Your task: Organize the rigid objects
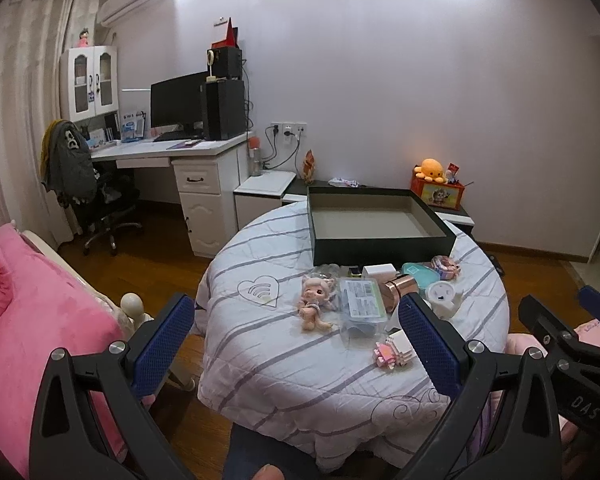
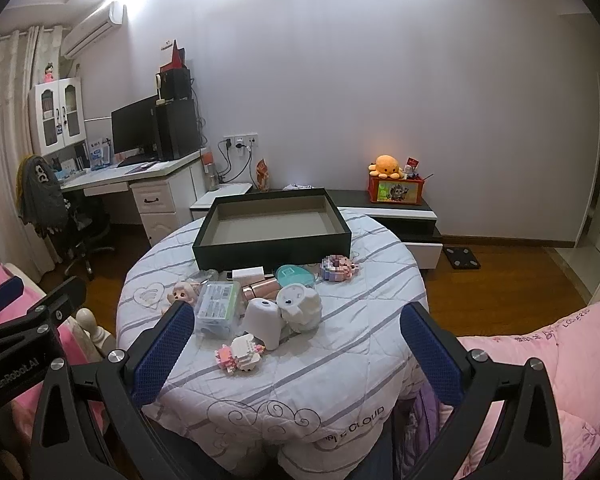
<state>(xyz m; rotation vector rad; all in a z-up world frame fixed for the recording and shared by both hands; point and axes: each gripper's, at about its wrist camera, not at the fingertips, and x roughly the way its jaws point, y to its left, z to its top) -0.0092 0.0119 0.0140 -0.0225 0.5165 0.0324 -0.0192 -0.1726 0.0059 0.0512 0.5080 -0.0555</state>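
Round table (image 2: 340, 380), draped in white quilted cloth with grey stripes. At far side: dark green box (image 2: 274, 246), shallow, rectangular, lidless, grey-beige inside, nothing in it.

Clustered just in front of box, some touching:
- pink-haired doll (image 1: 315, 300), lying on its back
- clear plastic case (image 1: 360, 306) with printed label
- rose-gold cylinder (image 1: 398, 286), on its side
- teal oval container (image 2: 294, 274)
- white round item (image 2: 300, 306) (nature unclear)
- white rounded device (image 2: 263, 322), upright
- pastel block figure (image 2: 338, 267), near box corner
- pink-and-white block figure (image 2: 242, 354), nearest table edge.

Left gripper (image 1: 296, 332): blue-padded, spread wide, holding nothing, raised short of table.

Right gripper (image 2: 296, 334): likewise spread wide, holding nothing, touching nothing.
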